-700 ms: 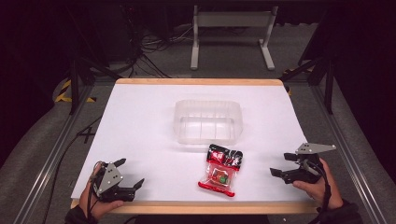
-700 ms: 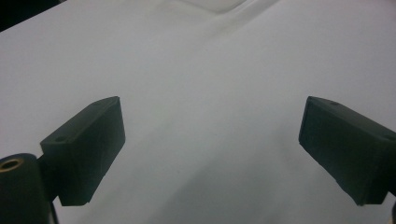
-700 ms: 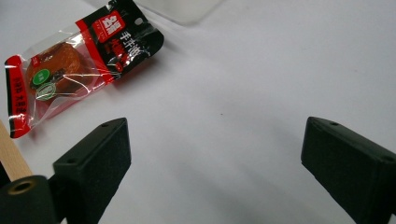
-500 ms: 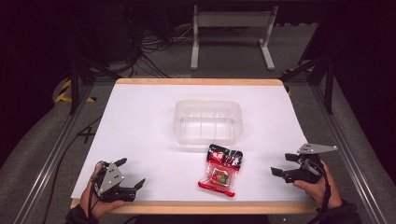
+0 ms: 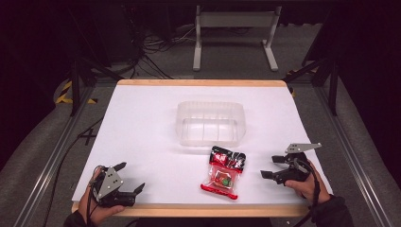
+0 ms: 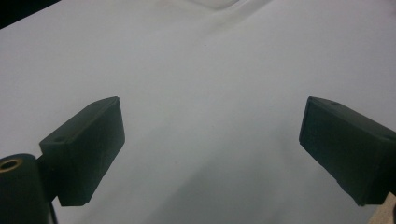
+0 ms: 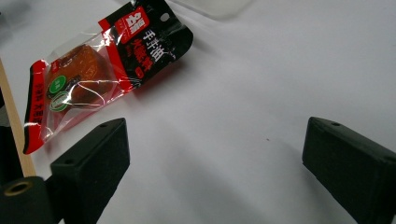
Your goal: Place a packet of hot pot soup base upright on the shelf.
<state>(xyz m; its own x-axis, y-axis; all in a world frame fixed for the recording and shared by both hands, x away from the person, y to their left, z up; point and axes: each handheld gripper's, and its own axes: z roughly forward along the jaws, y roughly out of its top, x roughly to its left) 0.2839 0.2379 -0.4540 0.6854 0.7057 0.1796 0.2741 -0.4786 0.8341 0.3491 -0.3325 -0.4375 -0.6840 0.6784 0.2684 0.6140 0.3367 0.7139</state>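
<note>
A red and black snack packet (image 5: 223, 172) lies flat on the white table (image 5: 142, 123), near the front edge and right of centre. Just behind it stands an empty clear plastic container (image 5: 210, 124). My right gripper (image 5: 268, 166) rests to the right of the packet, open, with its jaws pointing left at it and nothing between them. In the right gripper view the packet (image 7: 107, 65) lies ahead and left of the wide jaws of my right gripper (image 7: 217, 135). My left gripper (image 5: 130, 177) sits open at the front left corner. In its own view my left gripper (image 6: 212, 116) faces bare table.
The table has a wooden front edge (image 5: 189, 210) close to both hands. Metal rails run along both sides of the table, and a metal stand (image 5: 234, 19) and cables lie on the floor behind it.
My right gripper has shifted a little to the left, toward the packet. The left gripper, the packet and the container have stayed put.
</note>
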